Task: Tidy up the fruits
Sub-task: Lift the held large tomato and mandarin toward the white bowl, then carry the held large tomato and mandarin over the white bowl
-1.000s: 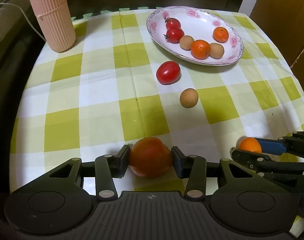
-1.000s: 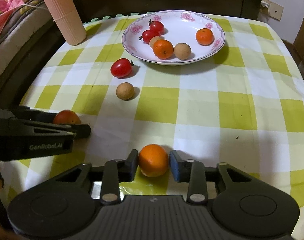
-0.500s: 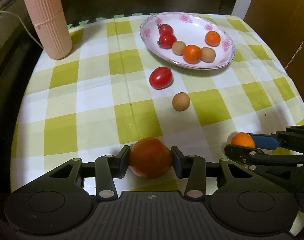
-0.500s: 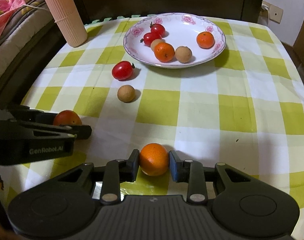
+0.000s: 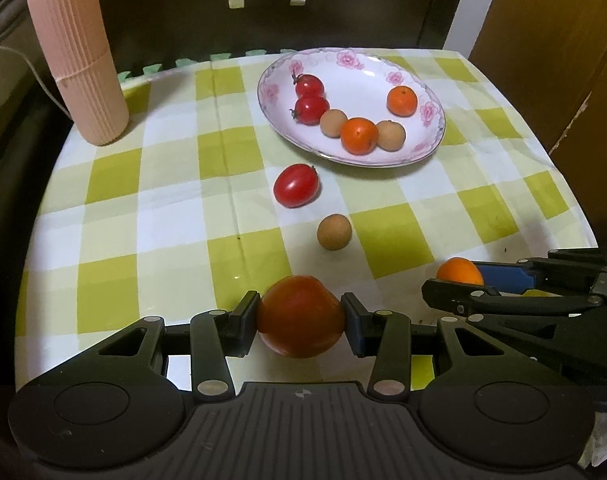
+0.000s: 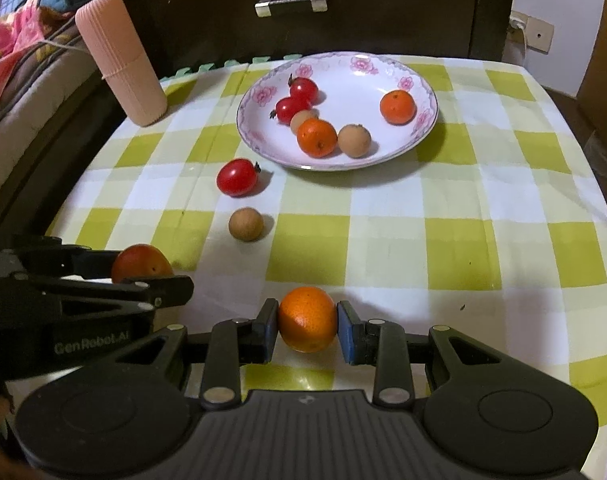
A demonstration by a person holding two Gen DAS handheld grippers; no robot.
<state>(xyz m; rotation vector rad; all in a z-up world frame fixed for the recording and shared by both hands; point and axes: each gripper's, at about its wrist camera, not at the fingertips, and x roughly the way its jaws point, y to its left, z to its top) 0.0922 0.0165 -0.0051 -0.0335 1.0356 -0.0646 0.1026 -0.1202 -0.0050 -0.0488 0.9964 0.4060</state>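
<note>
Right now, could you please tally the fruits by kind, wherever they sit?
Tomatoes: 4 (large one in the left jaws, one on the cloth, two plated)
Oranges: 3 ()
Brown round fruits: 3 ()
Total: 10

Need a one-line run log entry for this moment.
left hand-held gripper: shut on tomato | right hand-held gripper: shut on orange | plate: six fruits | cloth: two loose

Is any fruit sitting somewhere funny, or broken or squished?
Nothing looks broken or spilled. Two fruits lie loose on the checked cloth beside the plate instead of in it: a cherry tomato and a small brown fruit. The left gripper holds a big tomato; the right gripper holds an orange.
</note>
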